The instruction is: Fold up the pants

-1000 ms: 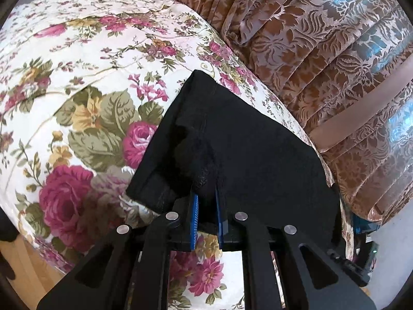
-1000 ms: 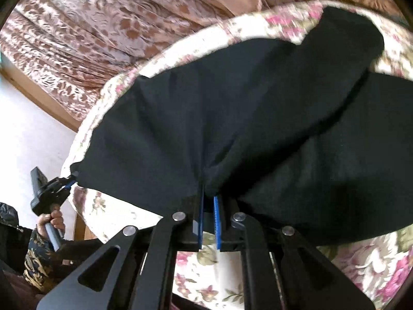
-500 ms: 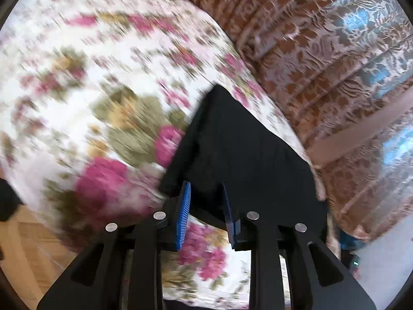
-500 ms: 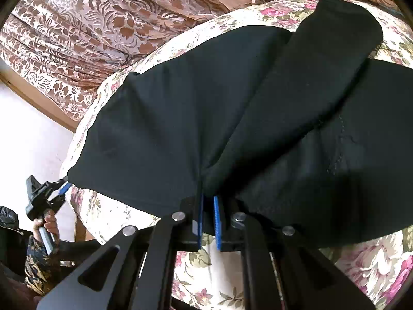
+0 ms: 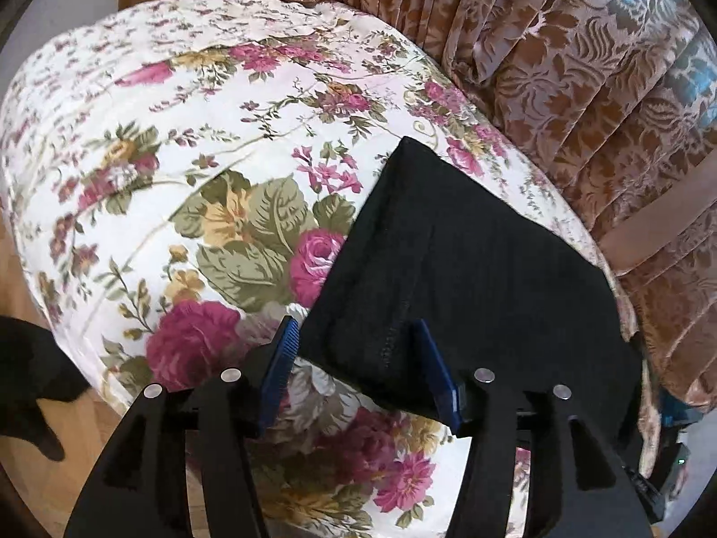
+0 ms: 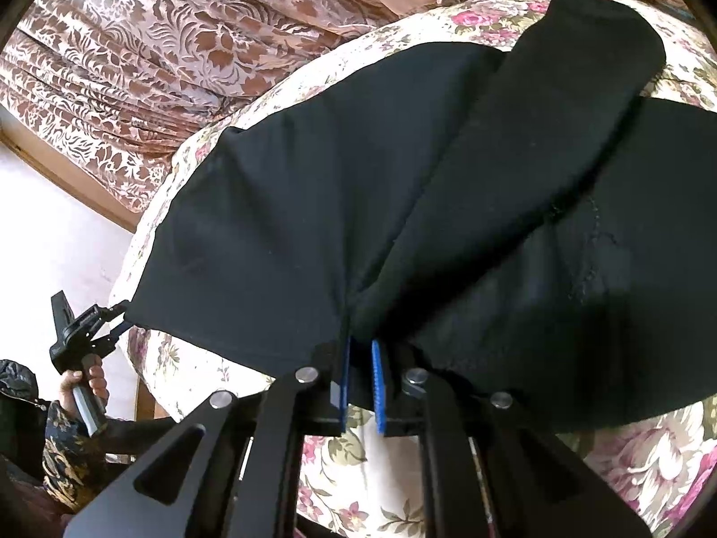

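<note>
Black pants [image 5: 470, 278] lie on a floral bedspread [image 5: 179, 157]. In the left wrist view my left gripper [image 5: 356, 370] is open, its blue pads on either side of the pants' near corner, holding nothing. In the right wrist view the pants [image 6: 403, 201] spread wide, one leg folded diagonally across the other. My right gripper [image 6: 358, 381] is shut on the pants' near edge, with cloth bunched between the pads. The left gripper [image 6: 96, 323] also shows far left at the pants' corner.
Brown patterned curtains [image 5: 582, 67] hang behind the bed, also in the right wrist view [image 6: 157, 45]. Wooden floor [image 5: 27, 470] shows at lower left. The person's hand and dark sleeve [image 6: 67, 403] are beside the bed. A white wall [image 6: 53, 224] stands left.
My left gripper has let go of the pants' corner and opened wide; the corner now lies flat on the bed. My right gripper stays shut on the pants' edge.
</note>
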A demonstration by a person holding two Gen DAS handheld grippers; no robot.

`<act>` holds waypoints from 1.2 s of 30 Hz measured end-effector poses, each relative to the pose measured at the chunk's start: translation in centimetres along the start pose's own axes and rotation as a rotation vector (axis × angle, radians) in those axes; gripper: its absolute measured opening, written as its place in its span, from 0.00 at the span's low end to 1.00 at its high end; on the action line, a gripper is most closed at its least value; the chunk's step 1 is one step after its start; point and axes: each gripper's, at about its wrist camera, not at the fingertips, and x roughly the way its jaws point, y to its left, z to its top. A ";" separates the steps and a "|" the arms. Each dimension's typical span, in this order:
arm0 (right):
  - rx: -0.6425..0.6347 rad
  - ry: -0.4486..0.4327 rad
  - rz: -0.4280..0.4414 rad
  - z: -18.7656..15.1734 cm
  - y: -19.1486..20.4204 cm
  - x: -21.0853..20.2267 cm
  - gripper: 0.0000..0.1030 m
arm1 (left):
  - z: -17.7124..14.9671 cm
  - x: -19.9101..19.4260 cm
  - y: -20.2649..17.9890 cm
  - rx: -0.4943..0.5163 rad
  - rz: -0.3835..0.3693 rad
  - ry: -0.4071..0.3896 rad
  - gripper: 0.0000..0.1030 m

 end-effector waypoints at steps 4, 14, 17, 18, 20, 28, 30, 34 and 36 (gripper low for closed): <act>0.002 -0.001 -0.003 0.0 0.1 0.0 0.06 | -0.2 0.2 -0.5 0.053 -0.013 -0.004 0.07; -0.045 0.004 -0.036 -0.1 1.2 0.3 0.07 | -0.1 -0.3 -1.7 0.189 0.118 -0.032 0.04; -0.038 0.003 -0.028 -0.3 0.8 0.5 0.07 | -0.7 1.4 -0.8 0.162 0.165 0.004 0.09; -0.036 0.006 -0.024 -0.2 0.7 0.4 0.08 | -0.7 1.3 -0.9 0.166 0.199 -0.011 0.17; -0.024 0.010 -0.003 0.0 0.4 0.3 0.12 | -0.4 0.7 -1.1 0.153 0.241 -0.039 0.38; 0.025 -0.110 0.005 1.6 -1.7 -6.3 0.85 | 0.3 -3.1 -6.3 0.211 0.055 -0.191 0.65; 0.071 -0.185 -0.036 3.2 -3.0 -8.2 0.86 | -0.8 -2.1 -9.6 0.302 -0.031 -0.152 0.65; 0.160 -0.281 -0.158 8.3 -5.8 -9.3 0.86 | -4.6 1.0 -16.2 0.503 -0.187 -0.013 0.65; 0.180 -0.275 -0.197 11.2 -6.7 -8.4 0.86 | -6.9 2.5 -19.3 0.586 -0.258 0.060 0.65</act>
